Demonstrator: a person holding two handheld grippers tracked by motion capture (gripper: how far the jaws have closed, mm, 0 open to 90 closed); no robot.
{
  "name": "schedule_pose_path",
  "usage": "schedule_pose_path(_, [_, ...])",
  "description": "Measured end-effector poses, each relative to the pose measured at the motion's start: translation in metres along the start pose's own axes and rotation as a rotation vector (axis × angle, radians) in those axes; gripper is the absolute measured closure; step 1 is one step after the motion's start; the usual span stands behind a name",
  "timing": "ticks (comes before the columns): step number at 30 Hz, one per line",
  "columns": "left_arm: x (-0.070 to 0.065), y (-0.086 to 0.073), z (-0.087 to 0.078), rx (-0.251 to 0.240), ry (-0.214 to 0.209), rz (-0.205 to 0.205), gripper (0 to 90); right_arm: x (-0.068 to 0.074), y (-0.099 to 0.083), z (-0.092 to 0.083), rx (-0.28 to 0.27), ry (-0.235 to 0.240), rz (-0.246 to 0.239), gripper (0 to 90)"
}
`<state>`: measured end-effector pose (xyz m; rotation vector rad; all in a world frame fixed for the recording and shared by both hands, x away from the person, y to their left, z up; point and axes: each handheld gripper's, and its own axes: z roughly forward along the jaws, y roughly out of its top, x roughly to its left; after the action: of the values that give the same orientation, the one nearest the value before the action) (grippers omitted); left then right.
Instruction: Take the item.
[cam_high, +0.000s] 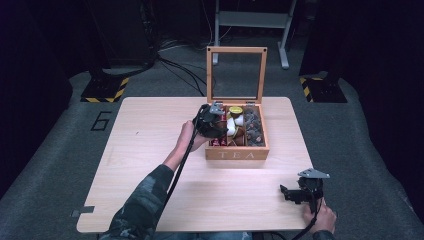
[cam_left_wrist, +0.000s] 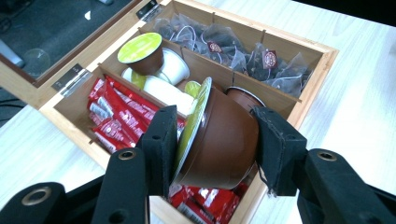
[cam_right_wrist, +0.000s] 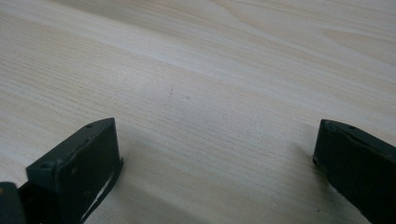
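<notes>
Left gripper (cam_left_wrist: 212, 144): jaws clamped on a brown coffee capsule (cam_left_wrist: 219, 142) with a green foil lid, held tilted over the wooden box (cam_high: 237, 153).
Right gripper (cam_right_wrist: 215, 158): jaws spread wide, nothing between them, low over the bare surface (cam_right_wrist: 210, 70).
Box writing: "TEA" on the front; glass lid upright.
Compartments: red sachets (cam_left_wrist: 114, 114), capsules (cam_left_wrist: 149, 56), tea bags (cam_left_wrist: 243, 56).

"TEA" on wooden box (cam_high: 237, 154), "6" on floor (cam_high: 101, 120)
</notes>
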<state>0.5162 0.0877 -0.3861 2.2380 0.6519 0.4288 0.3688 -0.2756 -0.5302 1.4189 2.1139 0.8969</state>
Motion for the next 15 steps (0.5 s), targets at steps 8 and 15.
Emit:
schedule_pose_path(8, [0.0, -0.01, -0.016, -0.028, 0.013, 0.001, 52.2, 0.0, 0.0, 0.0, 0.0, 0.0, -0.002, 0.0])
schedule_pose_path(15, [0.0, -0.016, -0.031, -0.038, 0.029, 0.008, 52.3, 0.0, 0.0, 0.0, 0.0, 0.001, -0.003, 0.0])
